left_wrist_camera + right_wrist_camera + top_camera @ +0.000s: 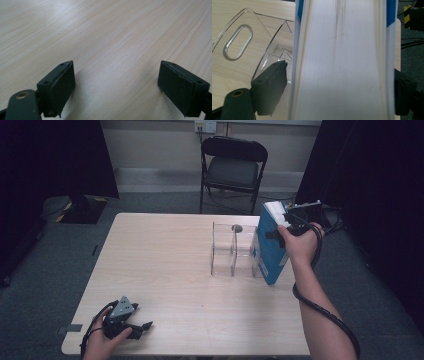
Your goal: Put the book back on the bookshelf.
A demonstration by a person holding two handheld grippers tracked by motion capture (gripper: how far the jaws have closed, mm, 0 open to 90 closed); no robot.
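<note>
A thick blue book (272,247) stands upright at the right edge of the table, just right of a clear plastic divider rack (232,250). My right gripper (286,219) holds its upper part, shut on the book. In the right gripper view the white page edges of the book (342,62) fill the space between the jaws of my right gripper (338,75), with the clear rack (249,42) to the left. My left gripper (139,325) rests near the table's front left corner, and its view shows the left gripper (117,82) open over bare wood.
The light wooden table (160,255) is bare between the rack and the left gripper. A black folding chair (232,165) stands behind the far edge. A dark stand base (82,207) sits on the floor at the left, and black curtains hang on both sides.
</note>
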